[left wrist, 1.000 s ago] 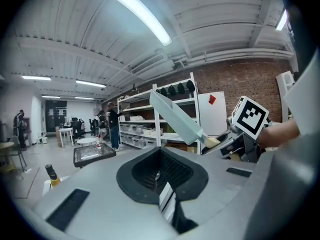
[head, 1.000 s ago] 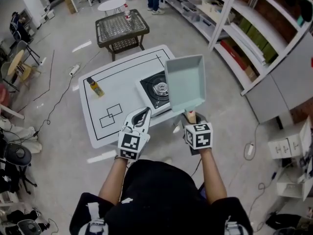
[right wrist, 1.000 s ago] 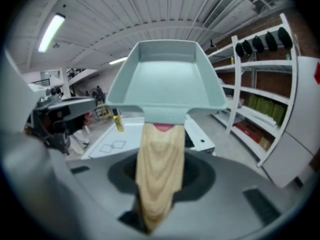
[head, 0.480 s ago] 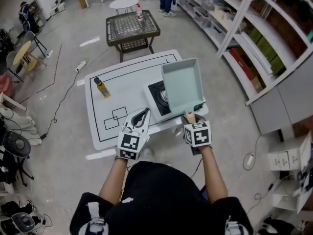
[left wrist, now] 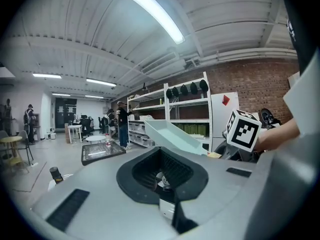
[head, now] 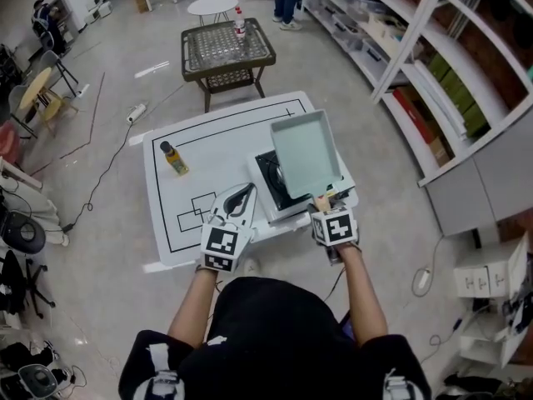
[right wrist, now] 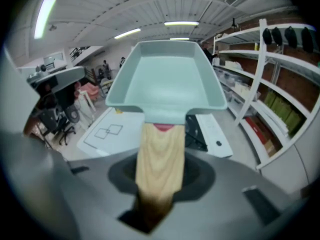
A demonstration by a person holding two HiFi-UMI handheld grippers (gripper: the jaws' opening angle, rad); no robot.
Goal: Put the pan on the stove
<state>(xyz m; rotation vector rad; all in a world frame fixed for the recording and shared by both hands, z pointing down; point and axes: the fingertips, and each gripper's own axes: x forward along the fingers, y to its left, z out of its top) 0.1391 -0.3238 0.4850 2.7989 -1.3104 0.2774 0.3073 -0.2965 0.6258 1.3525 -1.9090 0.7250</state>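
Observation:
A pale green square pan point(head: 304, 152) with a wooden handle point(head: 321, 199) hangs in the air, tilted, over the right part of the black stove point(head: 271, 179). My right gripper point(head: 323, 203) is shut on that handle. In the right gripper view the handle point(right wrist: 159, 156) runs up from my right gripper point(right wrist: 155, 200) to the pan point(right wrist: 167, 79), with the stove point(right wrist: 198, 132) below it. My left gripper point(head: 242, 196) floats over the table's near edge, left of the stove, its tips together and nothing in them. From the left gripper view the pan point(left wrist: 172, 135) shows at right.
The stove sits at the right end of a white table point(head: 208, 144) marked with black lines. A small yellow bottle point(head: 174, 158) stands at its left. A wicker side table point(head: 227, 47) lies beyond, and shelving point(head: 433, 65) runs along the right. Cables cross the floor at left.
Both grippers have moved forward toward the table. The pan has come down and now hangs over the stove instead of beside it. The grip on the handle is the same.

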